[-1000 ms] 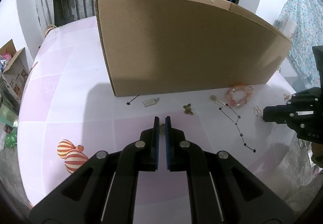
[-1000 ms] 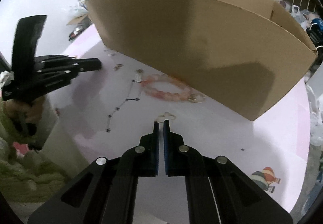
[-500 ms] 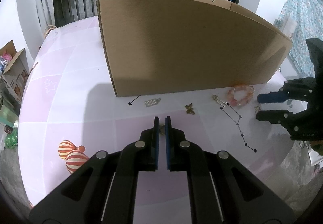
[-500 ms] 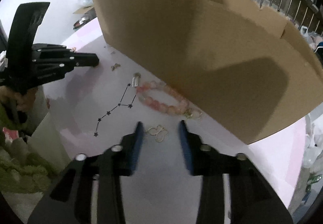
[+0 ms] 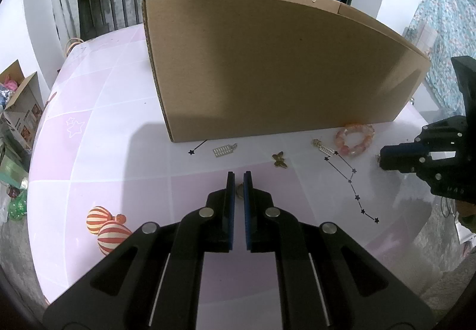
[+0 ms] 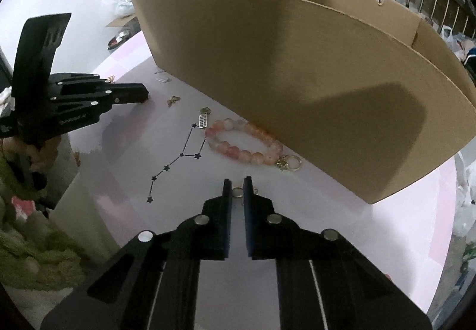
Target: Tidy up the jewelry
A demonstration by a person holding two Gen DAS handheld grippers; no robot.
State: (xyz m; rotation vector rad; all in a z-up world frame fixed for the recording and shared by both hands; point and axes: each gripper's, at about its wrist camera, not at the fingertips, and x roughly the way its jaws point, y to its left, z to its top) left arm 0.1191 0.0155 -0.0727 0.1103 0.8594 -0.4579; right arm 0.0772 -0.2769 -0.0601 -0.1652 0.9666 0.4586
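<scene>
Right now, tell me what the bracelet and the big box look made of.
Bracelet: glossy translucent pink and peach beads, probably stone or glass, with a gold-coloured metal charm.
Box: plain brown corrugated cardboard, matt; fluting shows along its cut corner edge.

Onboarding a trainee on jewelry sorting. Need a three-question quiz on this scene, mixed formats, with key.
1. True or false: the pink beaded bracelet lies inside the brown cardboard box.
2. Which lies closest to the bracelet? A gold butterfly charm; B small ladder-shaped metal charm; C red-striped balloon print.
3. What is printed in black on the pale pink tablecloth beside the bracelet?
Key: 1 false; 2 B; 3 a star constellation.
</scene>
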